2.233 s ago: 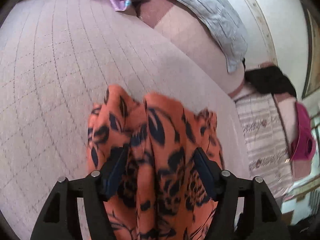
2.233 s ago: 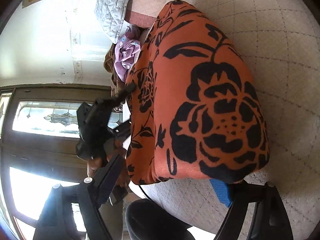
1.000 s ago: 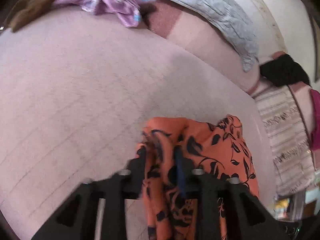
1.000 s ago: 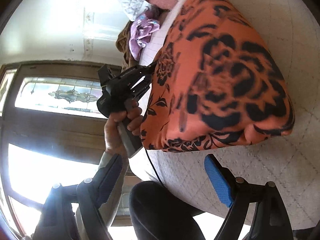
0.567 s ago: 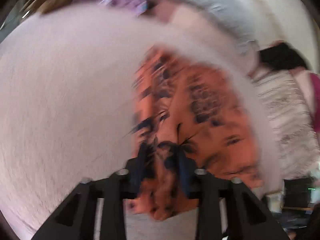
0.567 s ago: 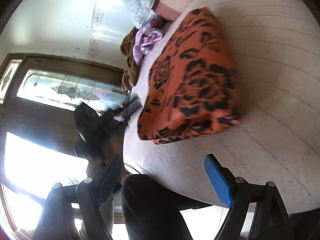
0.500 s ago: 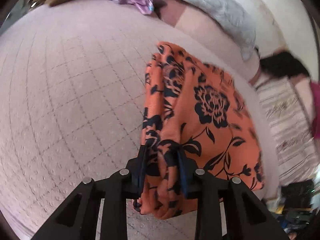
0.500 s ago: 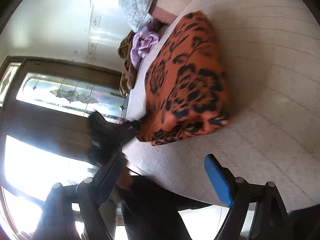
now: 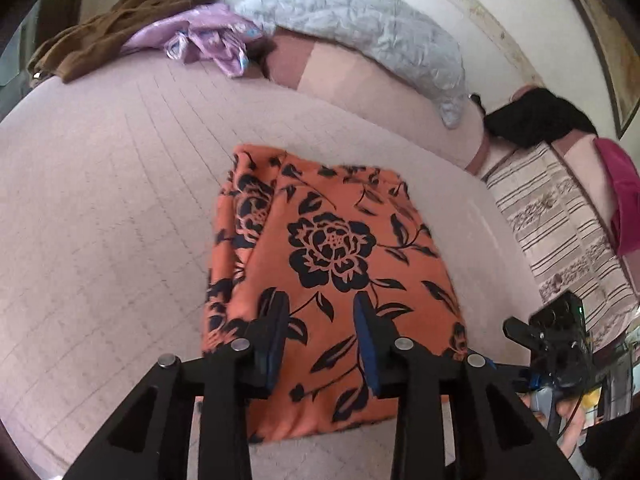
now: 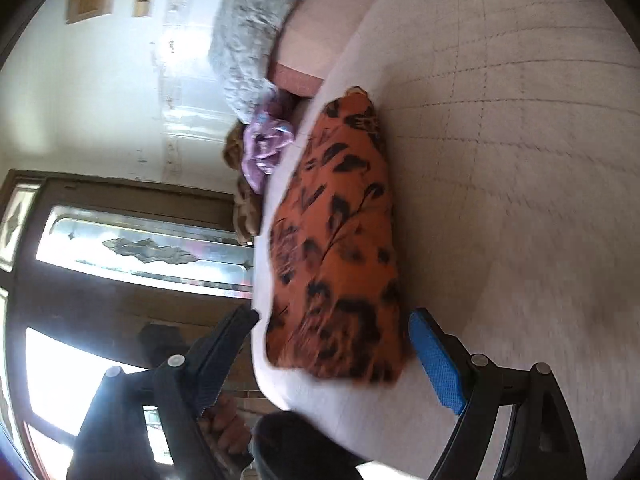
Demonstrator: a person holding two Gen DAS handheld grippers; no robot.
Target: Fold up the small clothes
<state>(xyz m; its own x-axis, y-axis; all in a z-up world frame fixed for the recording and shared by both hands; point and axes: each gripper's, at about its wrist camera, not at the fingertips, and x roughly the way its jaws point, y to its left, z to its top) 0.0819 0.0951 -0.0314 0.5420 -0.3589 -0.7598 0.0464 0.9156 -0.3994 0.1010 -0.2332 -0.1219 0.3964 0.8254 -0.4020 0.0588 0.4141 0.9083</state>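
Observation:
An orange garment with black flowers (image 9: 332, 264) lies folded in a flat rectangle on the pale quilted bed (image 9: 100, 220). My left gripper (image 9: 320, 316) hovers over its near edge, jaws open, holding nothing. In the right wrist view the same garment (image 10: 340, 248) lies ahead of my right gripper (image 10: 332, 328), which is wide open and empty above the bed's edge. The right gripper also shows in the left wrist view (image 9: 552, 340) at the lower right.
A brown cloth (image 9: 120, 16) and a purple garment (image 9: 204, 36) lie at the bed's far side by a grey quilted blanket (image 9: 360, 28). A black garment (image 9: 540, 120), striped cloth (image 9: 568, 232) and magenta item (image 9: 624, 192) lie to the right. A glazed door (image 10: 120, 248) stands beyond the bed.
My left gripper has let go of the orange garment and its jaws have opened. The garment now lies flat on the bed. My right gripper has swung away, still open.

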